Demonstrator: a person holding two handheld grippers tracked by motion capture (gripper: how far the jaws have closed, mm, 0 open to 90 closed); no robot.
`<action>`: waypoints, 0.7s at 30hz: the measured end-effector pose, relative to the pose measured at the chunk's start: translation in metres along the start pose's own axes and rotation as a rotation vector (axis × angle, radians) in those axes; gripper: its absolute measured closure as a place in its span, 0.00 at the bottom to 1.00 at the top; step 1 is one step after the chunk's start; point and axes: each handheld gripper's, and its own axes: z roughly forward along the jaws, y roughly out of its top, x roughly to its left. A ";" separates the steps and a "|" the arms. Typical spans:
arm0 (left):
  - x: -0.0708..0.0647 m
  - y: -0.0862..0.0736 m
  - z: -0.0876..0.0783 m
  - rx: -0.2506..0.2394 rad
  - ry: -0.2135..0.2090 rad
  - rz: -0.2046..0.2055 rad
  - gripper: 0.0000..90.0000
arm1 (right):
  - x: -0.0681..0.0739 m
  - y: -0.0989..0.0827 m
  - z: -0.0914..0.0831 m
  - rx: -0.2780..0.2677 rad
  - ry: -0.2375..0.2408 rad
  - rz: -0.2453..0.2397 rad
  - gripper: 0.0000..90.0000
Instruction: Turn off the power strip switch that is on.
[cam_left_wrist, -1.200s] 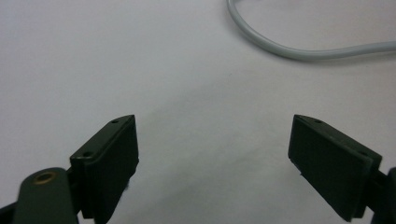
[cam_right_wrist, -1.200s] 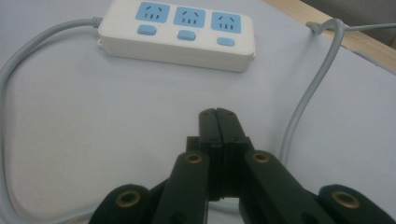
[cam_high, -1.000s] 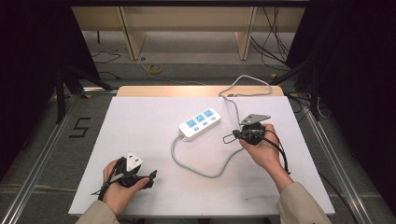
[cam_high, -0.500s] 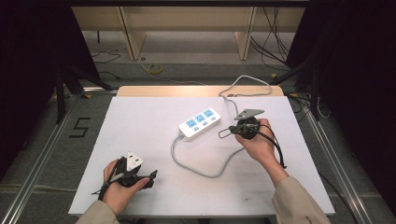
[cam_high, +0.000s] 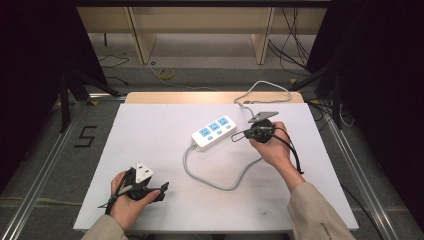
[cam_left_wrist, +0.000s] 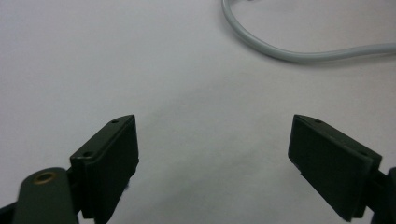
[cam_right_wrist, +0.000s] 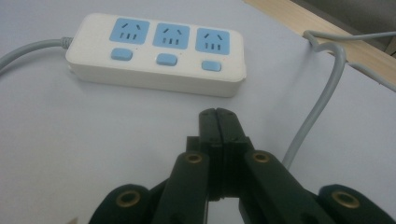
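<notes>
White table (cam_high: 150, 130) takes up most of the high view, wooden strip along its far edge. On it, right of centre: the white power strip (cam_high: 214, 132), three blue sockets face up, each with its own blue switch, nothing plugged into any of them. Its grey cable (cam_high: 220, 184) loops toward me and back around, then runs off the far edge. My right gripper (cam_high: 239, 135) sits just beside the strip's right end, tips pointed at it, close but not touching as far as I can tell. In the right gripper view those jaws are clamped flat together with nothing between them, nose aimed at the short end of the strip (cam_right_wrist: 156, 49) near the rightmost switch (cam_right_wrist: 211, 66). My left gripper (cam_high: 161, 189) is parked at the near-left of the table, well apart from the strip; in the left gripper view its jaws stand wide apart over bare tabletop, empty, with just a bend of cable (cam_left_wrist: 299, 52) ahead. My read on progress: early. Approach on the right side looks about done; a closed nose suits a push or a switch press rather than a grab. No contact yet, strip looks undisturbed, left hand idle. The actual press or nudge is what's left.
</notes>
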 end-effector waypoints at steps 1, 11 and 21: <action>0.000 0.000 0.000 0.000 0.000 0.003 0.18 | 0.000 0.001 0.001 0.001 -0.002 0.002 1.00; 0.000 0.000 0.000 -0.004 -0.001 -0.004 0.18 | -0.006 0.011 0.011 0.020 -0.011 0.002 1.00; 0.000 0.000 0.000 -0.001 -0.001 0.005 0.18 | -0.007 0.014 0.024 0.035 -0.008 0.020 1.00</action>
